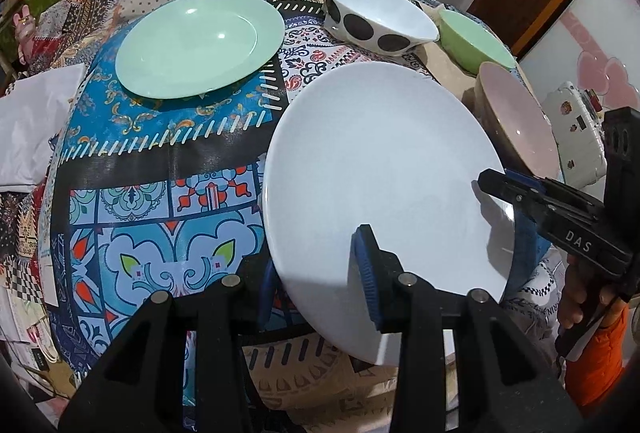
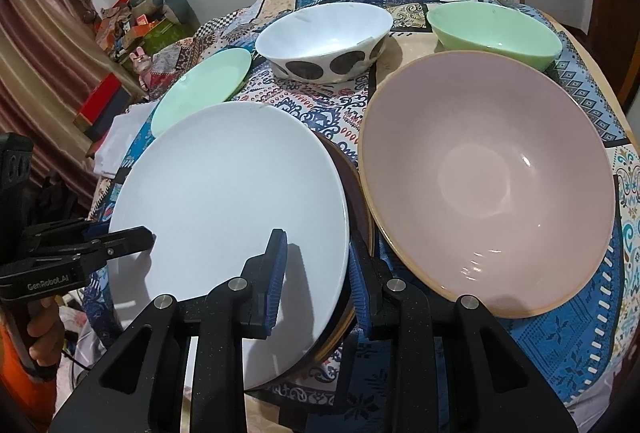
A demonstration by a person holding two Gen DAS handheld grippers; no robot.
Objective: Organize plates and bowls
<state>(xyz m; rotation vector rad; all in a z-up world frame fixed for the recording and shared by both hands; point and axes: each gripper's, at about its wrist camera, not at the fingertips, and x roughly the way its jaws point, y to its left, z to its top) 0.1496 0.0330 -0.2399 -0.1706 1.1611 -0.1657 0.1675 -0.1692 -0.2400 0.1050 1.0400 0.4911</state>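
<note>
Left tongs (image 1: 318, 291) are clamped on the near rim of the round white plate (image 1: 380, 169), one blue pad above it and one beneath. Right tongs (image 2: 316, 283) grip the same plate's opposite rim, together with a dark brown plate (image 2: 352, 201) directly under it. That brown plate shows only in the right wrist view, as a dark crescent past the white edge. The white plate lies over the patchwork-patterned tablecloth on the table (image 1: 160, 161), tilted in both views.

Just beside it stands the large pink bowl with tan rim (image 2: 488, 185), seen fully in the right view and only edge-on in the left. Farther off are the mint green flat plate (image 1: 200, 45), the white bowl with black dots (image 1: 376, 17) and the mint green bowl (image 2: 496, 29), all apart. A hand in an orange sleeve (image 1: 580, 297) holds the right handle.
</note>
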